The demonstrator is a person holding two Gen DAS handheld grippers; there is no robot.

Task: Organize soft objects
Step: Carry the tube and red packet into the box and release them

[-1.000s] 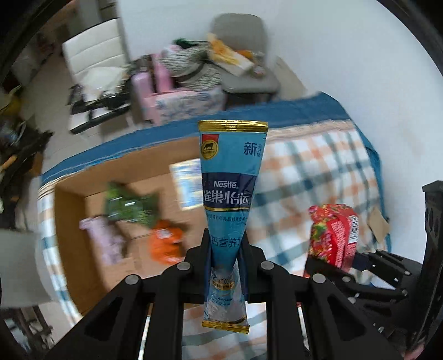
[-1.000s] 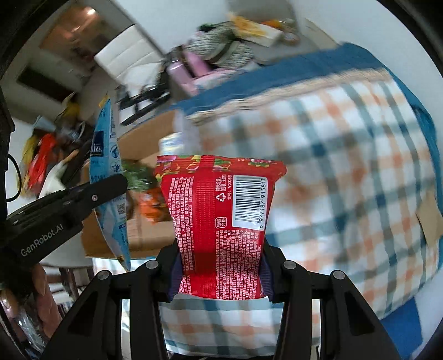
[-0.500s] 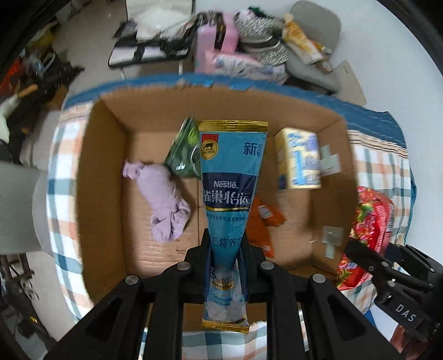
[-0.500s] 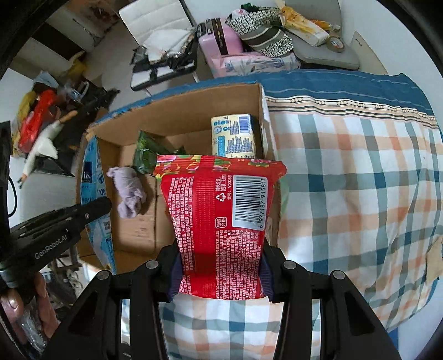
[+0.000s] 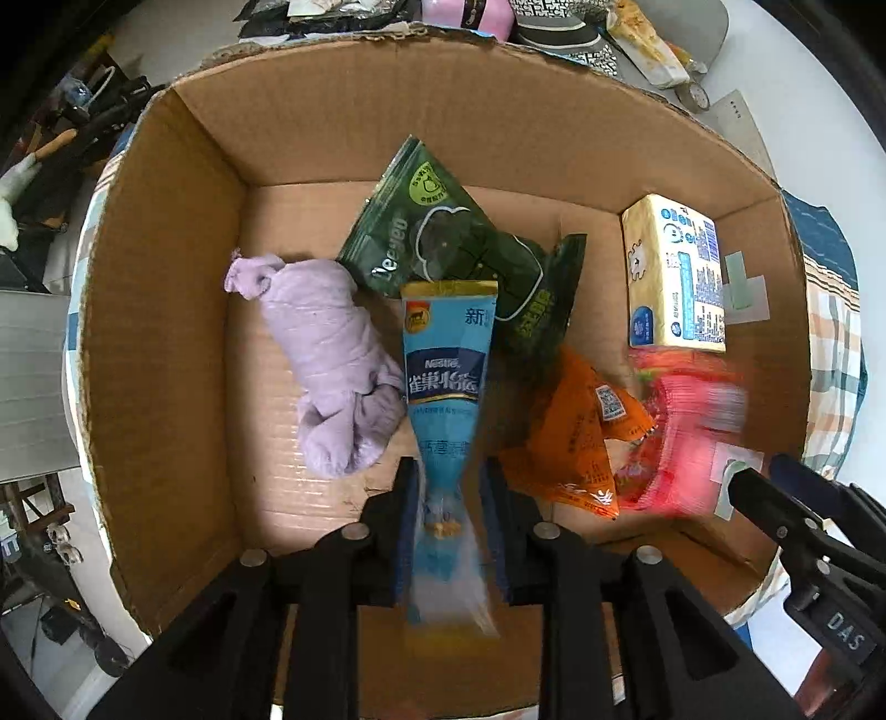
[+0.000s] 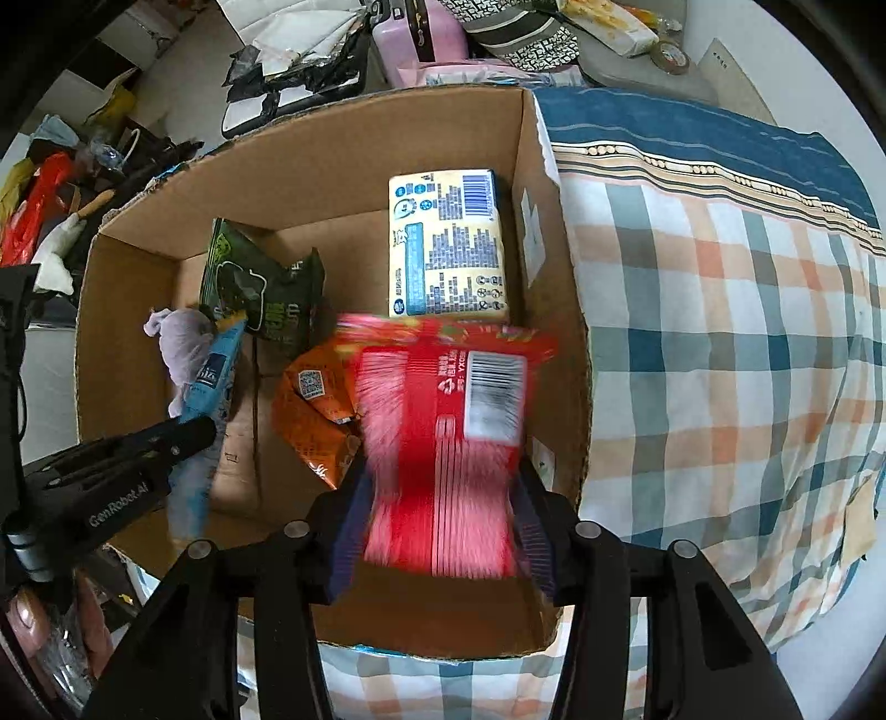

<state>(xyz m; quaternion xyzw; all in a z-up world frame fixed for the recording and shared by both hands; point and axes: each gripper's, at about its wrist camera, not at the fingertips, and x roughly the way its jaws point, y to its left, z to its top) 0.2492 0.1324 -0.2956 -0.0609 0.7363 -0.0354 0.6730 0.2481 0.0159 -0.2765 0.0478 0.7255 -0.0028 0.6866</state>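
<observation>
Both grippers hang over an open cardboard box (image 5: 166, 288) (image 6: 559, 310). My left gripper (image 5: 447, 493) stands open around a blue Nestle pouch (image 5: 447, 382), which is blurred at its lower end between the spread fingers. My right gripper (image 6: 443, 520) stands open around a red snack bag (image 6: 448, 437), which is motion-blurred and sits over the box's right side. The red bag (image 5: 686, 437) also shows at the right of the left wrist view, and the blue pouch (image 6: 213, 382) at the left of the right wrist view.
In the box lie a lilac cloth bundle (image 5: 332, 360), a green snack bag (image 5: 459, 249), an orange bag (image 5: 581, 437) and a yellow-blue tissue pack (image 5: 675, 277). The box stands on a plaid-covered bed (image 6: 720, 332). Clutter, a pink case (image 6: 421, 27) and a chair lie beyond.
Both grippers have moved down into the box. Their fingers have spread, and the blue pouch and red bag are blurred, slipping from the grip.
</observation>
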